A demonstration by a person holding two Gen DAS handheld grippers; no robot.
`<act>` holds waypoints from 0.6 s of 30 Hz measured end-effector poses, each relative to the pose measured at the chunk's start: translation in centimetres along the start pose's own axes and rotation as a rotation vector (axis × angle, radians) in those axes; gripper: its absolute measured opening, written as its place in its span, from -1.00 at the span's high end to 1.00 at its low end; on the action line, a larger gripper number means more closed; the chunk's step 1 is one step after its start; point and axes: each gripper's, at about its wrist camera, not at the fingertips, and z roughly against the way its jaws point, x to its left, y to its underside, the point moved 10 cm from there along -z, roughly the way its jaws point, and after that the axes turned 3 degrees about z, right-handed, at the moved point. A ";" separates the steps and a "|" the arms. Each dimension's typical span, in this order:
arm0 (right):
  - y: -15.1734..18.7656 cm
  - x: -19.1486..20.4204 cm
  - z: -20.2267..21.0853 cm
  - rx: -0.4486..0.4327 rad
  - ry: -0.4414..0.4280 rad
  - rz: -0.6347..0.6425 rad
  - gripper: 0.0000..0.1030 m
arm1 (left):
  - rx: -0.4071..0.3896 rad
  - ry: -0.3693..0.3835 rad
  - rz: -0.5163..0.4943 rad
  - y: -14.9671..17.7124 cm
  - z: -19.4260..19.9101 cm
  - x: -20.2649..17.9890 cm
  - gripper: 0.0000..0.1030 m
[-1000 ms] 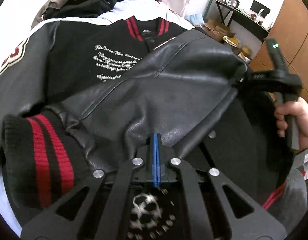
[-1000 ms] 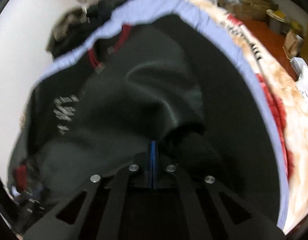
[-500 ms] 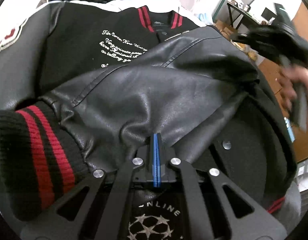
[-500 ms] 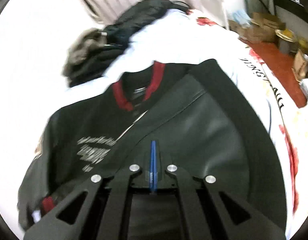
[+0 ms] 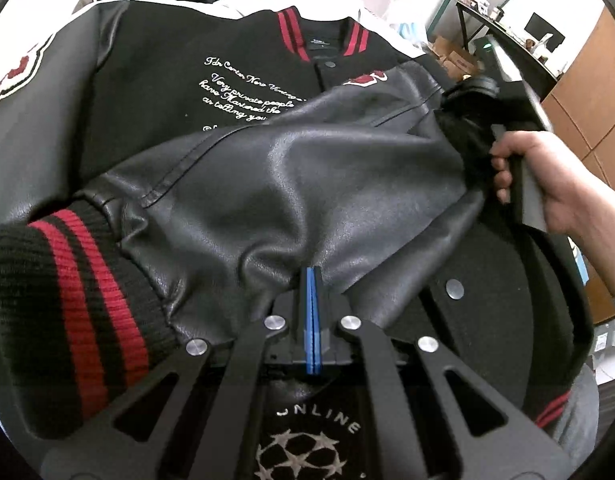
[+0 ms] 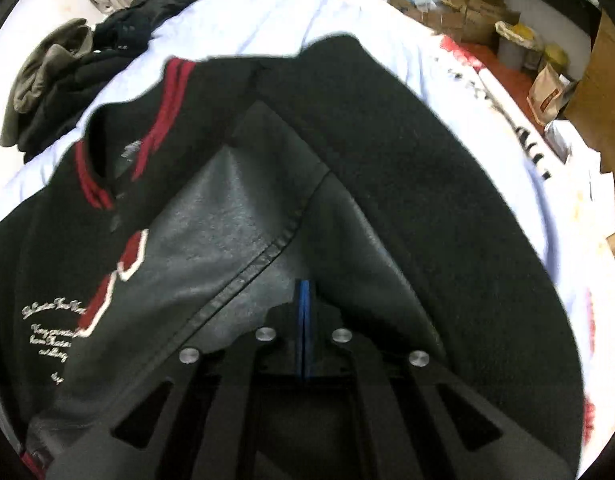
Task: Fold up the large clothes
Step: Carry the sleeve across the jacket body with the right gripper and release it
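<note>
**Sleeve folded across a varsity jacket, both tools clamped**

Sleeve leather bunches right at the tips of the left tool [image 5: 312, 280], whose blue pads are pressed together with a pinch of the grey-black sleeve [image 5: 307, 184] caught between them. Just left of that grip lies the sleeve's ribbed cuff [image 5: 71, 292], black with two red stripes. Below the tool, a dark garment with a star-ball print [image 5: 299, 456] shows at the bottom edge.

The sleeve runs diagonally up to the right across the chest of the jacket [image 5: 167, 80], which lies front-up on the bed, its white script lettering [image 5: 247, 96] partly covered by the folded sleeve. At the sleeve's far end a hand [image 5: 547, 176] grips the right tool's handle beside the shoulder.

In the right wrist view, the right tool [image 6: 305, 292] has its blue pads closed at the sleeve seam; whether leather is pinched between them cannot be told, as the picture is blurred. The black wool body [image 6: 407, 160] of the jacket curves off to the right.

Farther off, the red-striped collar [image 5: 319, 36] sits at the jacket's top. Beyond it the pale blue bedsheet [image 6: 267, 12] stretches away, with a heap of dark clothes [image 6: 87, 52] at its far left and cardboard boxes [image 6: 467, 12] on the floor at the right.
</note>
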 end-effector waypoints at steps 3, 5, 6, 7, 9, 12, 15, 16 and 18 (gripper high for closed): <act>1.2 0.3 4.0 -0.089 0.019 0.003 0.88 | -0.002 -0.006 -0.001 0.0 0.0 0.0 0.94; 2.9 0.4 5.8 -0.112 -0.006 -0.011 0.87 | -0.002 -0.007 0.003 0.0 0.0 0.1 0.94; 3.9 0.4 5.8 -0.096 -0.005 0.005 0.87 | -0.002 -0.010 0.003 0.0 0.0 0.1 0.94; 4.8 0.3 5.0 -0.072 0.010 0.032 0.87 | -0.002 -0.013 0.000 0.0 0.0 0.1 0.94; 6.1 -0.6 2.5 0.007 0.047 0.074 0.91 | -0.007 -0.025 -0.018 0.0 -0.1 0.0 0.94; 5.3 -0.8 2.6 0.039 0.005 0.066 0.94 | -0.008 -0.037 -0.037 0.1 -0.3 -0.1 0.94; 5.5 -0.1 6.2 0.029 -0.067 0.059 0.84 | -0.007 -0.040 -0.038 0.0 -0.4 0.0 0.94; 5.9 0.3 7.5 0.020 -0.088 0.064 0.82 | -0.008 -0.043 -0.041 0.1 -0.3 -0.1 0.94; 8.0 0.9 11.3 0.003 -0.146 0.103 0.81 | -0.011 -0.046 -0.047 0.1 -0.2 0.0 0.94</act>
